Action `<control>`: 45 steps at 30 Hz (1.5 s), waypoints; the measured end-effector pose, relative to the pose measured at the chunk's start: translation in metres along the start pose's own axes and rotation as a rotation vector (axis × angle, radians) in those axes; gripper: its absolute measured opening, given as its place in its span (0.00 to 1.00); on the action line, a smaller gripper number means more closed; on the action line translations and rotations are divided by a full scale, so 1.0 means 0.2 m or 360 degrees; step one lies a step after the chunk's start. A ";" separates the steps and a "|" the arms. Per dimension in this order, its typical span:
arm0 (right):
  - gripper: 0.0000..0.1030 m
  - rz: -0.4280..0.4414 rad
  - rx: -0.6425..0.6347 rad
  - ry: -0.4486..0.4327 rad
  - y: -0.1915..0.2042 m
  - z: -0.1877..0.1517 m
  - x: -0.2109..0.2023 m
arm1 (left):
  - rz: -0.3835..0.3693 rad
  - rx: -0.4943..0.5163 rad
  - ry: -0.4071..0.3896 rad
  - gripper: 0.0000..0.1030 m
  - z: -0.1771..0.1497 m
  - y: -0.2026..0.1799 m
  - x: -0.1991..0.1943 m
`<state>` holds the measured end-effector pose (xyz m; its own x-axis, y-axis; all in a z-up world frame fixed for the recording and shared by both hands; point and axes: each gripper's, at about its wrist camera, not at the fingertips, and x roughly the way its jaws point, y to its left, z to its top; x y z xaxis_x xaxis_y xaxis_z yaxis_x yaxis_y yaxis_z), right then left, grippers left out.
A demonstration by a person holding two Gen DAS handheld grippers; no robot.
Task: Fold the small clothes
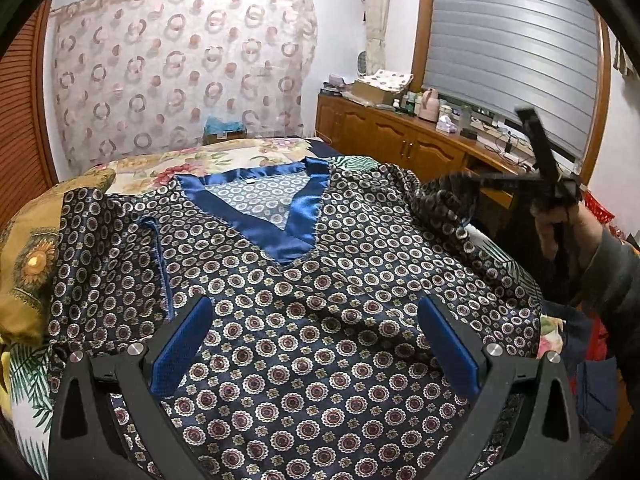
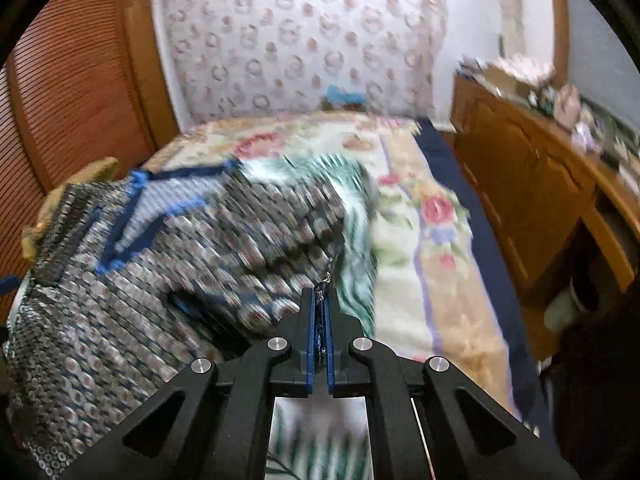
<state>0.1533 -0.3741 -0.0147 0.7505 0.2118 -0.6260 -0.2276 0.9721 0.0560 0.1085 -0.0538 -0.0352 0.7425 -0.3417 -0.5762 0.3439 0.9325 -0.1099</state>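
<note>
A navy patterned satin top (image 1: 320,300) with a blue V-neck collar (image 1: 296,220) lies spread on the bed. My left gripper (image 1: 316,344) is open, its blue pads hovering over the lower front of the top. My right gripper (image 2: 319,304) is shut on the edge of the top's right sleeve (image 2: 280,248) and lifts it off the bed; it also shows in the left wrist view (image 1: 472,184) at the right, holding the raised sleeve (image 1: 440,196). The top's left sleeve (image 1: 104,256) lies folded over the body. The right wrist view is blurred by motion.
The floral bedspread (image 2: 420,220) covers the bed. A yellow sunflower pillow (image 1: 28,264) lies at the left. A wooden cabinet (image 1: 400,136) with clutter on top runs along the right wall. A wooden louvred door (image 2: 72,80) is at the left.
</note>
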 end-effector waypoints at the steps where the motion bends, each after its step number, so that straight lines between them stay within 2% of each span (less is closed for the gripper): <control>1: 0.03 0.0014 -0.0023 -0.0027 0.03 0.03 -0.03 | 0.0002 -0.0005 -0.0003 1.00 0.00 0.01 0.00; 7: 0.03 0.0136 -0.0209 -0.0137 0.32 0.27 -0.06 | 0.0020 -0.0017 -0.0008 1.00 -0.02 0.04 -0.02; 12: 0.03 0.0231 -0.0331 -0.0121 0.60 0.41 0.07 | 0.0032 -0.0023 -0.0004 1.00 -0.02 0.06 -0.03; 16: 0.04 0.0289 -0.0374 -0.0094 0.69 0.48 0.20 | 0.0043 -0.0043 0.0001 1.00 -0.04 0.10 -0.04; 17: 0.08 0.0308 -0.0391 -0.0082 0.70 0.49 0.23 | 0.0046 -0.0048 0.0003 1.00 -0.04 0.11 -0.04; 19: 0.36 0.0270 -0.0398 -0.0076 0.67 0.49 0.25 | 0.0050 -0.0057 0.0007 1.00 -0.05 0.12 -0.04; 21: 0.41 0.0289 -0.0355 -0.0079 0.63 0.48 0.26 | 0.0052 -0.0064 0.0010 1.00 -0.06 0.14 -0.04; 25: 0.41 0.0244 -0.0333 -0.0038 0.55 0.41 0.24 | 0.0056 -0.0085 0.0013 1.00 -0.06 0.15 -0.03; 30: 0.41 0.0182 -0.0326 0.0118 0.48 0.28 0.30 | 0.0051 -0.0086 0.0014 1.00 -0.06 0.15 -0.02; 33: 0.41 0.0138 -0.0347 0.0156 0.44 0.20 0.34 | 0.0053 -0.0078 0.0023 1.00 -0.06 0.14 -0.01; 39: 0.41 0.0038 -0.0181 0.0171 0.27 0.21 0.47 | 0.0054 -0.0070 0.0037 1.00 -0.07 0.13 0.00; 45: 0.41 0.0073 -0.0115 0.0178 0.26 0.21 0.61 | 0.0048 -0.0070 0.0059 1.00 -0.09 0.12 0.01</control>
<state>0.2586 -0.2928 -0.0555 0.6652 0.2396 -0.7072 -0.3076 0.9510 0.0329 0.1086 -0.0293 -0.0541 0.7300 -0.3099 -0.6091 0.2958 0.9467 -0.1272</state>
